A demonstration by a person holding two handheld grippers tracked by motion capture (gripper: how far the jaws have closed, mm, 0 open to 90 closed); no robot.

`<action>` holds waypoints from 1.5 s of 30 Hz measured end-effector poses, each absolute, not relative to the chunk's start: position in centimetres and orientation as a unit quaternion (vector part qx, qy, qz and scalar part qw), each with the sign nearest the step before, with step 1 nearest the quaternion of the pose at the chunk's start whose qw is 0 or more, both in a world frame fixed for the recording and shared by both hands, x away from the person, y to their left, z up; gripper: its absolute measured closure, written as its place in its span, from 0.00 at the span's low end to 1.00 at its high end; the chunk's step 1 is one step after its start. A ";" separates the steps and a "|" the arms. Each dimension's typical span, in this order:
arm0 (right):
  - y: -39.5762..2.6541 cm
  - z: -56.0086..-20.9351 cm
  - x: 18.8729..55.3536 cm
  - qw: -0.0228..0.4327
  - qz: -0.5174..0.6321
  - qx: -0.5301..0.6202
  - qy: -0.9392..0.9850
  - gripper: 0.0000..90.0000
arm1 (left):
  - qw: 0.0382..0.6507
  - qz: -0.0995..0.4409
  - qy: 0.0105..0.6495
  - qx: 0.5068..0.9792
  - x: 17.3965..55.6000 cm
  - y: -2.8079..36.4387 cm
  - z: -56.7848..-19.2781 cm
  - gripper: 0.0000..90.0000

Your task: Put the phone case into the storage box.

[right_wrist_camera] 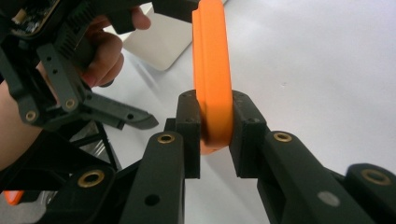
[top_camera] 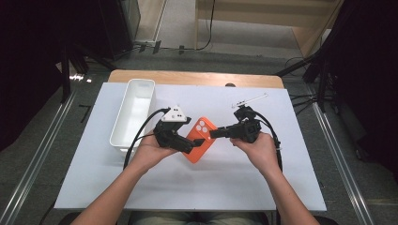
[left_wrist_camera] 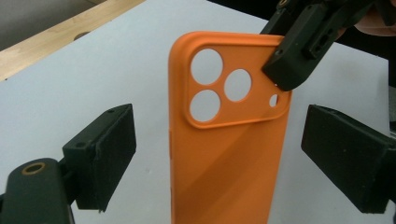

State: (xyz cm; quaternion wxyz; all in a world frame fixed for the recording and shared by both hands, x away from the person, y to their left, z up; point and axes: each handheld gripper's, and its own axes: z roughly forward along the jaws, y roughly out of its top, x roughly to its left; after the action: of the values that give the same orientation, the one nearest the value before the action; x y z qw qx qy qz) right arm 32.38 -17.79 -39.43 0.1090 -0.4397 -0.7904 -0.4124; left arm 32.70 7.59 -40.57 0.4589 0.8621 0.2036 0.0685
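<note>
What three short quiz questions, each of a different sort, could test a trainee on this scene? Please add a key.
1. True or false: the left gripper is shut on the orange phone case.
2. Which gripper clamps the case's edge? A) left B) right C) neither
3. Fill in: the white ___ stands on the table at the person's left.

Key:
1. False; its jaws stand open on either side of the case.
2. B; the right gripper pinches the edge, near the camera cutout.
3. Bin.
</note>
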 end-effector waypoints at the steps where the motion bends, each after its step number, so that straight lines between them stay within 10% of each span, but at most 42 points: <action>1: -17.7 -39.4 32.4 0.106 -0.409 -0.441 -0.792 0.83 | 0.463 0.069 0.205 0.860 32.7 7.6 -40.7 0.11; 45: -15.0 -38.3 33.0 0.098 -0.400 -0.470 -0.781 0.83 | 0.468 0.121 0.241 0.842 32.5 5.9 -42.5 0.02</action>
State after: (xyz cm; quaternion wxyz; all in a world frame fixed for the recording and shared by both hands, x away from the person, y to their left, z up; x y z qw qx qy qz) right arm 33.04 -14.97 -38.34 0.0980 -0.4701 -0.7806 -0.4002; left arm 32.50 5.88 -42.50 0.4678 0.8416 0.2413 0.1210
